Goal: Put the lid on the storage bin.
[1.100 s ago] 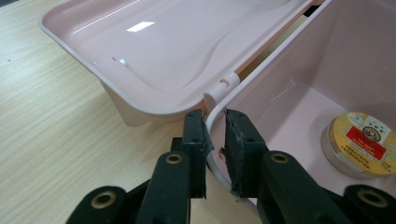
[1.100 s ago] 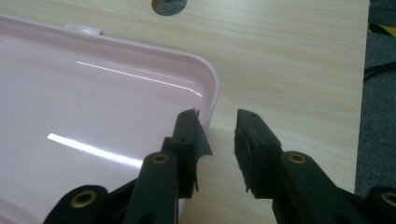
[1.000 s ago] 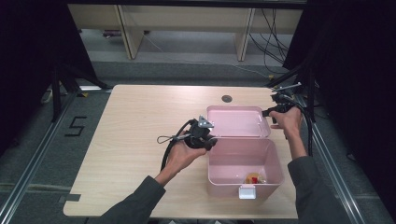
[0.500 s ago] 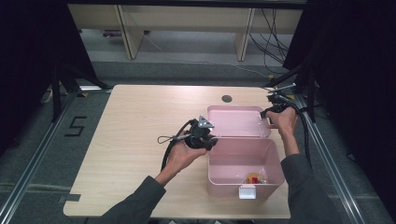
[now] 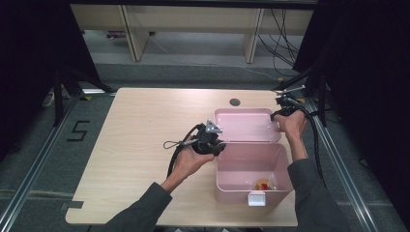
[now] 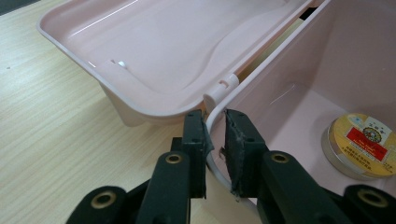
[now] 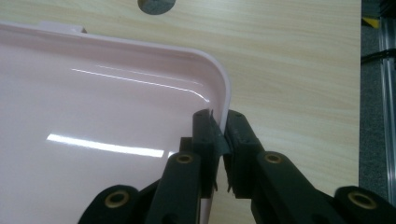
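A pink plastic box stands open on the table, its lid laid flat behind it. A round gold tin lies on the box floor. My left gripper is shut on the box's left wall near the hinge; in the left gripper view the rim sits pinched between the pads of the left gripper, with the tin beyond. My right gripper is at the lid's right edge. Its jaws have just been closing, and the right gripper now pinches the lid by its rim.
A dark round grommet sits in the tabletop just behind the lid. A white latch hangs on the box's front wall. Bare wood stretches left of the box. Metal rails run along both sides of the table.
The right hand has edged a little in towards the lid's right edge. The left hand and the box have stayed put.
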